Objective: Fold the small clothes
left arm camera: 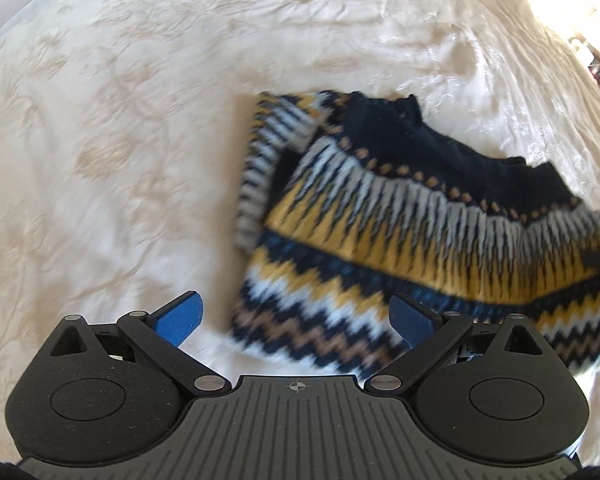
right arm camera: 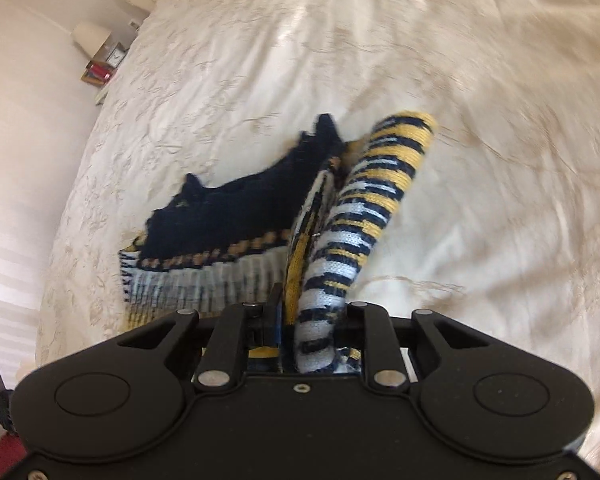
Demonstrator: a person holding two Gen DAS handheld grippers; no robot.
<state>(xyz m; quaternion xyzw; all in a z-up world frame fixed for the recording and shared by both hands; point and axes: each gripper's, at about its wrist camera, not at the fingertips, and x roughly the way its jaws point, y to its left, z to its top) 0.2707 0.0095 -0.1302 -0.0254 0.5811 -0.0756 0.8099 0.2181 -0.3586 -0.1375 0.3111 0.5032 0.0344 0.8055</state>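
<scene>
One small knitted sweater (left arm camera: 400, 232) lies on the bed (left arm camera: 120, 140), which has a cream cover with a pale woven pattern. The sweater has a dark navy collar part and bands of white, yellow and tan zigzag below it. In the left wrist view one striped sleeve is already laid along the left edge of the sweater, over its body.

The left gripper (left arm camera: 296, 320) hangs above the lower hem of the sweater. Its jaws stand wide apart, and the blue pads (left arm camera: 180, 316) hold nothing; one pad is over the bare bed cover beside the sweater, the other is over the zigzag hem.

The right gripper (right arm camera: 300, 332) has its jaws drawn narrow on the other sleeve (right arm camera: 364, 216). This sleeve, with navy, white and yellow stripes, rises from between the jaws and leans away from the sweater's body, its cuff end lifted off the bed. A fold of the yellow knit next to the sleeve stands up too. The navy collar part is to the left of the raised sleeve in this view.

Beyond the sweater, at the far side of the bed, a small nightstand (right arm camera: 100, 68) with a lamp and books is near the wall.
</scene>
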